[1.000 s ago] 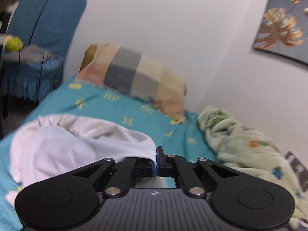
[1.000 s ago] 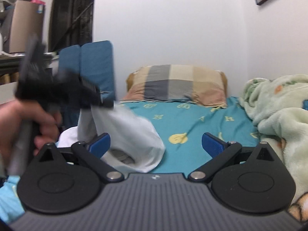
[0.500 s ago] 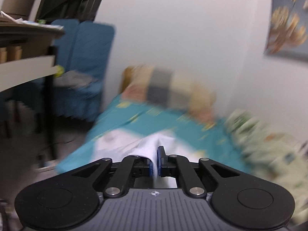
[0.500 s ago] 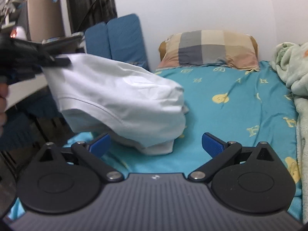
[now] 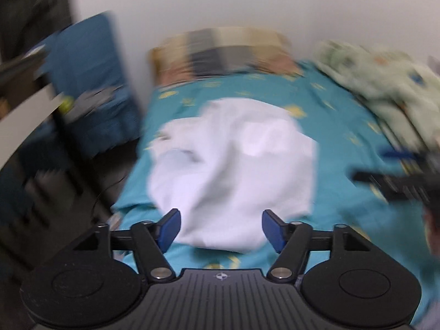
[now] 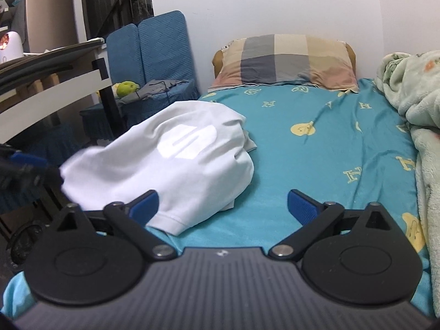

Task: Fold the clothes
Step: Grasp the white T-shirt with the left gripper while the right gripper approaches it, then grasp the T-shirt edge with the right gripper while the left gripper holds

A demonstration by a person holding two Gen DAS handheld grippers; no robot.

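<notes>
White T-shirt (image 6: 176, 162) lies in a rumpled, puffed mound on the teal bedsheet (image 6: 324, 148), toward the bed's left edge, pale printed logo facing up. Not spread flat, no fold made; task looks barely begun.

Left gripper (image 5: 220, 229): jaws spread wide, nothing between the pads; the shirt's near hem sits just beyond them. View is heavily motion-blurred, so whether cloth brushes the left pad I cannot say.

Right gripper (image 6: 222, 203): jaws wide apart, empty, hovering over the near bed edge with the shirt's hem beside its left finger.

Both tools face the mound from the foot of the bed, probably placed to take separate hem or shoulder points and pull the shirt flat.

Checked pillow (image 6: 286, 60) and green fleece blanket (image 6: 412, 93) lie clear of the work area.
</notes>
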